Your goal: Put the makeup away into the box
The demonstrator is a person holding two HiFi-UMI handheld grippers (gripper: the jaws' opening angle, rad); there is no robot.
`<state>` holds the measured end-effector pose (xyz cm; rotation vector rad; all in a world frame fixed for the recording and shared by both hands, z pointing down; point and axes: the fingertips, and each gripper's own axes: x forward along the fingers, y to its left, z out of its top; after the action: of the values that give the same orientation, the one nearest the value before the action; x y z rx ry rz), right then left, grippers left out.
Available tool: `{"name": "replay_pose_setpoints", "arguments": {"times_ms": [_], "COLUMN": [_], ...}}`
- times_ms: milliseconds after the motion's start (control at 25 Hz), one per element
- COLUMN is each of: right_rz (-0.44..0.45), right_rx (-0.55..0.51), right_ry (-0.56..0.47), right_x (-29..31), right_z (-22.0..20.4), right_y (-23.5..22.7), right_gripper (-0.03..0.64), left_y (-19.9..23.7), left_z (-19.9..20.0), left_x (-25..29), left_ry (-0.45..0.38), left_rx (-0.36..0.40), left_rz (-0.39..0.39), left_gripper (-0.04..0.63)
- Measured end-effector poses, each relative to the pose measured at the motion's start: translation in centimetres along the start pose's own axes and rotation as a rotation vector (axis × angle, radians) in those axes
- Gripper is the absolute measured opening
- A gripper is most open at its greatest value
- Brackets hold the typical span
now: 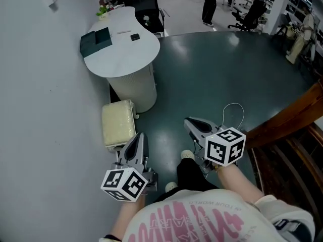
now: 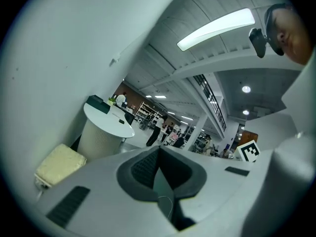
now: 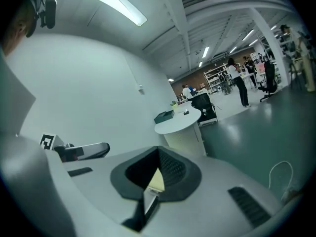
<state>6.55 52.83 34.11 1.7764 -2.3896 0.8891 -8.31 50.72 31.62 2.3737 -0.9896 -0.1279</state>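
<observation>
The left tongs [image 1: 139, 137] are sitting closed, the two jaws meeting with nothing between them, as their own gripper view is showing. The right tongs [image 1: 190, 120] are likewise pressed together and gripping nothing. Both are being held out level-ish over the dark green floor [image 1: 217, 79], well apart from each other, with the person's knees and pale shoes [image 1: 187, 155] showing between them and a pink-printed shirt [image 1: 192, 221] filling the bottom edge. A thin white cable [image 1: 233, 109] is looping up just behind the right tongs.

Ahead and to the left, a rounded white counter [image 1: 121, 57] is standing against the pale wall [image 1: 40, 110]. A dark teal box [image 1: 96, 40] is lying on its left part, near the wall, well apart from both tongs. A small dark item [image 1: 135, 37] is lying on the counter to the right of the box; it is too small to tell what it is, and I cannot tell any makeup from these views. A cream-coloured cushion [image 1: 118, 122] is resting on the floor just beside the counter's base. A black chair [image 1: 149, 9] is standing behind the counter, a person [image 1: 208, 4] is standing farther back, and a wooden rail [image 1: 292, 116] is running along the right.
</observation>
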Motion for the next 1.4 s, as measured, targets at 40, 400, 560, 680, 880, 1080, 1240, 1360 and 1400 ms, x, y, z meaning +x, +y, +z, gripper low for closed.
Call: {"name": "replay_pose_setpoints", "arguments": {"times_ms": [40,400,560,680,880,1080,1240,1360,1400], "right_rz": [0.003,0.079,0.122,0.150,0.185,0.174,0.185,0.169,0.160], "right_rx": [-0.008,-0.115,-0.146,-0.176,-0.220,-0.218,-0.197,-0.189,-0.185], "right_ry": [0.010,0.038,0.017,-0.005,-0.015,0.060,0.092,0.101,0.103], "right_x": [0.8,8.4,11.0,12.6,15.3,18.3,21.2,24.2,25.4], "right_z": [0.3,7.6,12.0,15.1,17.9,16.7,16.4,16.8,17.2], "right_y": [-0.5,-5.0,-6.8,-8.2,-11.2,-14.7,-16.4,-17.8,-18.3], "right_gripper": [-0.002,-0.002,-0.002,-0.002,-0.002,-0.002,-0.002,-0.002,-0.002], "left_y": [0.3,1.6,1.2,1.0,2.0,4.7,7.7,9.8,10.5], "left_z": [0.4,6.1,8.3,9.8,10.4,9.2,9.3,10.0,10.5], "left_x": [0.8,10.0,14.4,17.3,21.2,24.4,26.9,29.7,30.6], "left_ry": [-0.004,-0.099,-0.127,-0.154,-0.180,-0.125,-0.118,-0.108,-0.109], "left_rx": [0.002,0.069,0.091,0.107,0.119,0.125,0.050,0.044,0.049], "left_rz": [0.004,0.041,0.041,0.042,0.067,0.114,0.150,0.124,0.110], "left_gripper": [0.002,0.002,0.002,0.002,0.002,0.002,0.002,0.002,0.002]}}
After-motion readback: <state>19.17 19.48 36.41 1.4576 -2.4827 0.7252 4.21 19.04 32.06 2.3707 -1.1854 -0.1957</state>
